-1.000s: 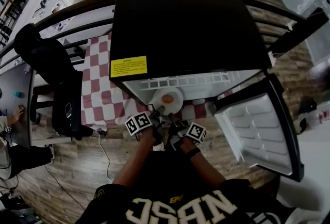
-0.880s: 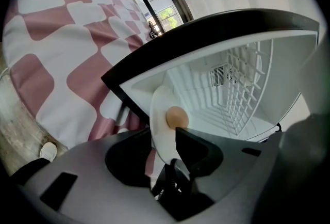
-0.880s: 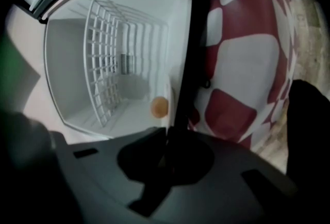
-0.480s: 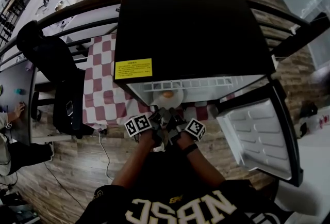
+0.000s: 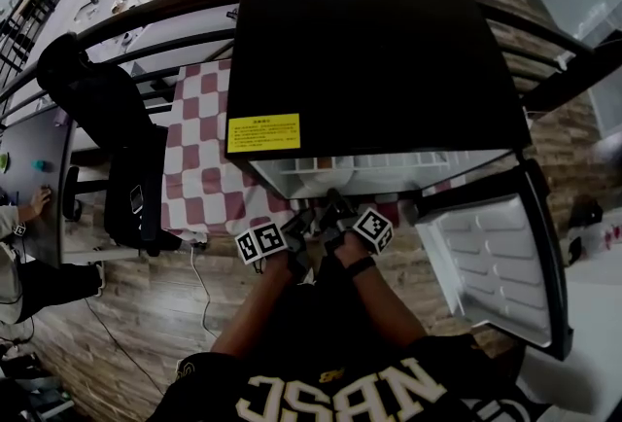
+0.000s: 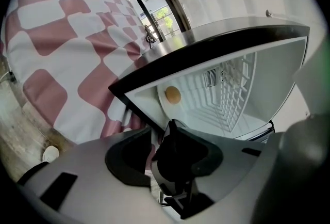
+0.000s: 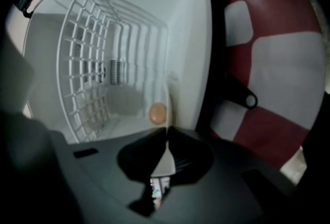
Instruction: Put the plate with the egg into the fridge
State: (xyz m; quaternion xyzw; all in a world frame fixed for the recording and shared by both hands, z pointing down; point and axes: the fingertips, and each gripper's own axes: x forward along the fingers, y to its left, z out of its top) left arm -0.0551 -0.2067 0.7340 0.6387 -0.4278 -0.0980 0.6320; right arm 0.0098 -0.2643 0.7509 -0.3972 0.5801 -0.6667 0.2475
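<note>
Pinching the thin rim of the round white plate (image 6: 166,110) with left hand-held gripper (image 6: 170,127) and right hand-held gripper (image 7: 166,138), jaws closed on it. Holding it inside the black fridge's (image 5: 369,51) smooth white interior beside the wire rack (image 7: 87,63), tan oval egg (image 6: 172,95) on top.

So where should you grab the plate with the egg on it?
By the thin near rim, coming in through the open front of the fridge. The plate is flat, the egg sits near its middle, and only that rim faces the opening. The left gripper and right gripper are each shut on it there, which probably helps keep it level.
</note>
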